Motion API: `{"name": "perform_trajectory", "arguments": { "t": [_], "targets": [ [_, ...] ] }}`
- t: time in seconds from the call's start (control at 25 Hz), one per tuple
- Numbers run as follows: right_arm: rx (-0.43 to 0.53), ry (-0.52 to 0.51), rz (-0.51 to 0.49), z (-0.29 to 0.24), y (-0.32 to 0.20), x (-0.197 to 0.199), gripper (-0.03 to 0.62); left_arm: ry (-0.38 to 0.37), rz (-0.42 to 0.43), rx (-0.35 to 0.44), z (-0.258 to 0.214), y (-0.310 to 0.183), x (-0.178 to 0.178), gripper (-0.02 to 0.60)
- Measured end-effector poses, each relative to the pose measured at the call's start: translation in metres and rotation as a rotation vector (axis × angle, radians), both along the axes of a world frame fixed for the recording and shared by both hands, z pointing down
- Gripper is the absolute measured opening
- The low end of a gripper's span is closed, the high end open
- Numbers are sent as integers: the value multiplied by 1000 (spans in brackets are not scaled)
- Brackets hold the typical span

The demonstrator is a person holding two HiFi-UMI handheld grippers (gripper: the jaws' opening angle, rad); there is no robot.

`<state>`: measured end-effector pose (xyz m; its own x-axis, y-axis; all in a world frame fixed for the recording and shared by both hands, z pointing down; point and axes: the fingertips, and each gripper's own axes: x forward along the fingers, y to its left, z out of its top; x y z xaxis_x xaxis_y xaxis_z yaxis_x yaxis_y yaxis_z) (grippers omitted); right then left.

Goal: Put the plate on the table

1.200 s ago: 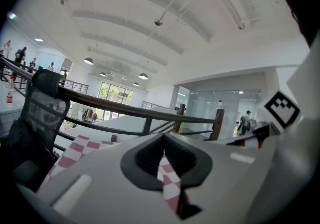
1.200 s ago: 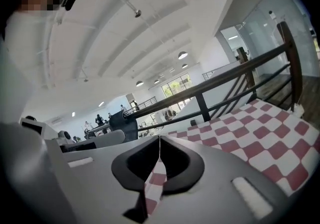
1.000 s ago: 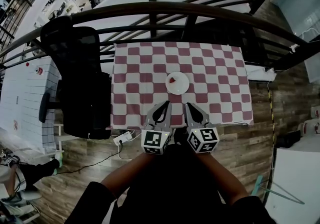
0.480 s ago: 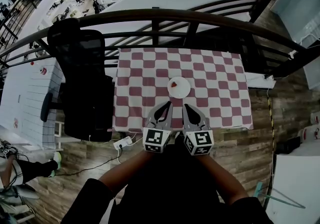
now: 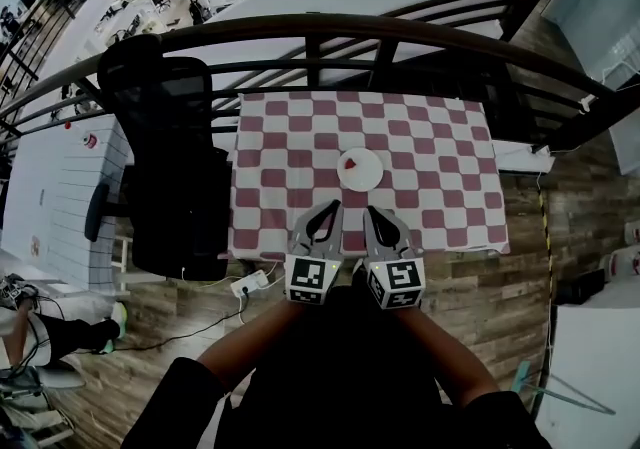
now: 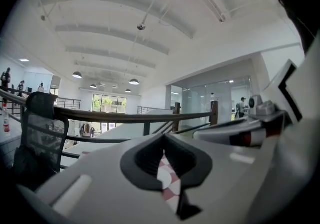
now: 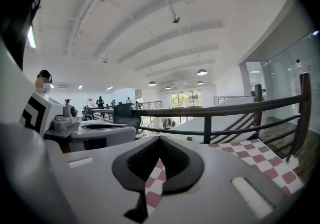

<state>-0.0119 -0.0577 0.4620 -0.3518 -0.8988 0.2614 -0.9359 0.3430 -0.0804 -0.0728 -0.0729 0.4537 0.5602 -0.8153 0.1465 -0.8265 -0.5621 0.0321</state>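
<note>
A small white plate [image 5: 361, 169] with a red bit of food on it rests near the middle of the table [image 5: 450, 152], which has a red-and-white checked cloth. Both grippers hover side by side over the table's near edge, a short way in front of the plate and not touching it. My left gripper [image 5: 329, 207] is shut with nothing in it. My right gripper [image 5: 372, 210] is shut and empty too. In the left gripper view the jaws [image 6: 164, 138] meet, and only checked cloth shows through the slit. The right gripper view shows the same at its jaws [image 7: 160, 140].
A black office chair [image 5: 165, 157] stands against the table's left side. A dark curved railing [image 5: 330, 29] runs behind the table. A white power strip [image 5: 250, 282] and its cable lie on the wooden floor under the near left corner.
The head view has shifted slightly. Both grippers have stayed shut and nearly in place at the table's near edge, the right one drawing a little closer to the left. The plate has not moved.
</note>
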Motion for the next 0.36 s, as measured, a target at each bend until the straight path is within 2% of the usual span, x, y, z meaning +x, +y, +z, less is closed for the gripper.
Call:
{"name": "perform_trajectory", "arguments": {
  "t": [0.36],
  "targets": [
    [1, 17, -5, 2, 13, 1, -3, -15, 32, -14, 6, 19, 7, 8]
  ]
}}
